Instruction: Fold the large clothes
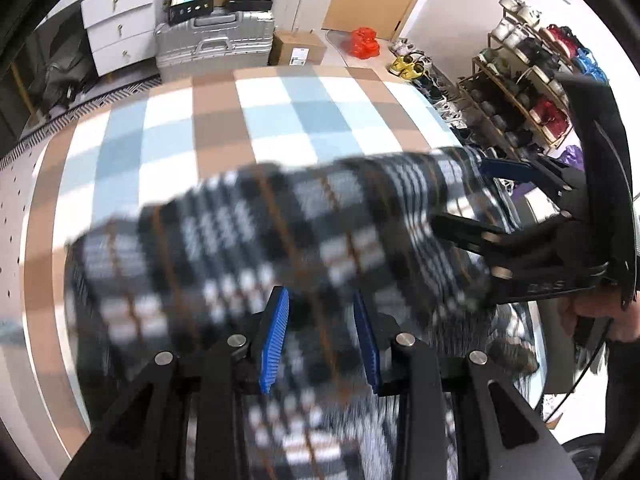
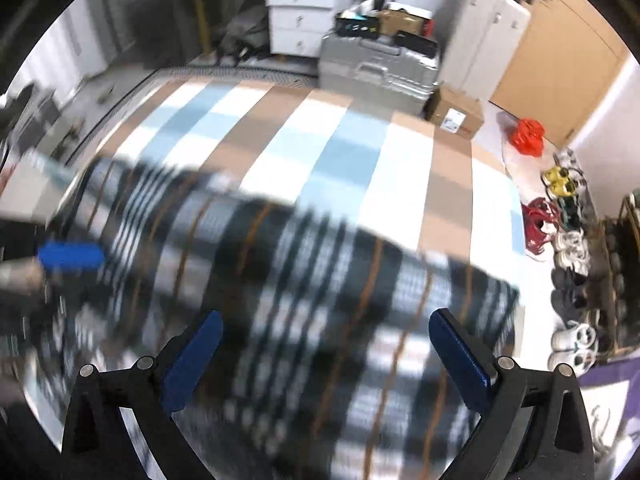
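At the left stood white drawers [image 1: 116, 26], then a ribbed silver suitcase [image 1: 214, 42] with black boxes on top and a brown cardboard box [image 1: 298, 48] bearing a white label too small to read. In front spread a flat surface covered in a soft checked cloth [image 1: 224, 120] of pale blue, white and tan squares.

Above it hung the plaid garment [image 1: 280, 232], a woven black-and-white check with thin orange lines, blurred and stretched between the two tools. The left hand-held gripper [image 1: 322, 336] pointed steeply down, its ribbed blue pads set narrow with the plaid bunched between them; whether they pinched it was hard to tell through the blur. To the right, the right hand-held gripper [image 1: 472, 196] came in sideways, a hand [image 1: 596, 316] on its black handle; in its own view its blue pads [image 2: 460, 360] stood wide with the garment beneath them, not pressing on it. Faint lettering on its body was unreadable. Farthest right, a wooden shoe rack [image 1: 532, 92] held many shoes.
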Demonstrator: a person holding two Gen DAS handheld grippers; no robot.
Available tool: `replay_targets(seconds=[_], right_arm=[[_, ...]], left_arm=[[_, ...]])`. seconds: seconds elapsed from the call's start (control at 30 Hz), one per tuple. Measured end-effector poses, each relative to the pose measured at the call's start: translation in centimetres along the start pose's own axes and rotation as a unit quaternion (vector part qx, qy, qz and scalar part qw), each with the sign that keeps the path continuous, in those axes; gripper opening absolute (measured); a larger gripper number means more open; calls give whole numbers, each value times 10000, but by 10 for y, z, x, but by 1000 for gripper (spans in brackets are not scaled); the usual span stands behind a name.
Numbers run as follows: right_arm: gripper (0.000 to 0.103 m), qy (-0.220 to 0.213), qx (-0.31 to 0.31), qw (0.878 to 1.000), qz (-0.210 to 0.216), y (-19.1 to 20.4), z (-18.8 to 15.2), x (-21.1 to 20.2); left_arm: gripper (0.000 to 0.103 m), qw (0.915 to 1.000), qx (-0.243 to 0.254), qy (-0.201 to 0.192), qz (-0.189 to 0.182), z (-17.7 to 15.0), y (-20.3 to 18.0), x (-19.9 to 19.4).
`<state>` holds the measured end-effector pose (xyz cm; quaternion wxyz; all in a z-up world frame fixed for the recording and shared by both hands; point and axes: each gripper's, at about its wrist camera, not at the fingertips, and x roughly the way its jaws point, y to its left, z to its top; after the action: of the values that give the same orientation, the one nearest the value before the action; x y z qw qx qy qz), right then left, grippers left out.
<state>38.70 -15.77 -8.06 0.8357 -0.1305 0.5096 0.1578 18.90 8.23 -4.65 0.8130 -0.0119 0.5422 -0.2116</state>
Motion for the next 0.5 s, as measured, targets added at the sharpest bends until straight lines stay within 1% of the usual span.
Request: replay_targets(seconds=[0.03, 0.07, 0.1, 0.13, 0.17, 0.2, 0.23, 0.27, 0.33, 0.4, 0.43, 0.5], right_arm=[[103, 3, 125, 9999, 15, -2, 8, 7], [103, 70, 250, 9996, 103, -9, 21, 24], [103, 202, 306, 9993, 94, -8, 26, 39], [103, 360, 310, 9989, -6, -6, 27, 54], [103, 483, 332, 9983, -15, -3, 20, 60], [103, 585, 365, 9976, -29, -1, 14, 68], [103, 583, 362, 9976, -49, -1, 13, 74], [103, 573, 286, 9979, -86, -1, 16, 75], [103, 710, 350, 9969, 1, -6, 18, 77], [103, 912, 287, 9952, 191, -11, 23, 75], [103, 1032, 260, 9937, 345, -17, 26, 66], [103, 924, 507, 9936, 416, -40, 31, 48]], left_arm=[[28, 9999, 8, -61, 119, 4, 0, 9], [28, 9996, -62, -83, 280, 11, 4, 21], [28, 9995, -166, -70, 257, 12, 11, 30], [28, 9993, -325, 21, 172, 17, 14, 43], [28, 9986, -493, 172, 90, 21, 22, 54], [27, 9976, -639, 262, -13, 19, 31, 68], [27, 9976, -659, 185, -53, 20, 30, 71], [27, 9979, -623, 150, -50, 20, 29, 71], [27, 9982, -560, 192, -42, 20, 25, 68], [28, 9984, -476, 314, -60, 28, 21, 57], [28, 9983, -451, 381, -33, 31, 19, 52], [28, 9986, -264, 413, 196, 34, 17, 34]])
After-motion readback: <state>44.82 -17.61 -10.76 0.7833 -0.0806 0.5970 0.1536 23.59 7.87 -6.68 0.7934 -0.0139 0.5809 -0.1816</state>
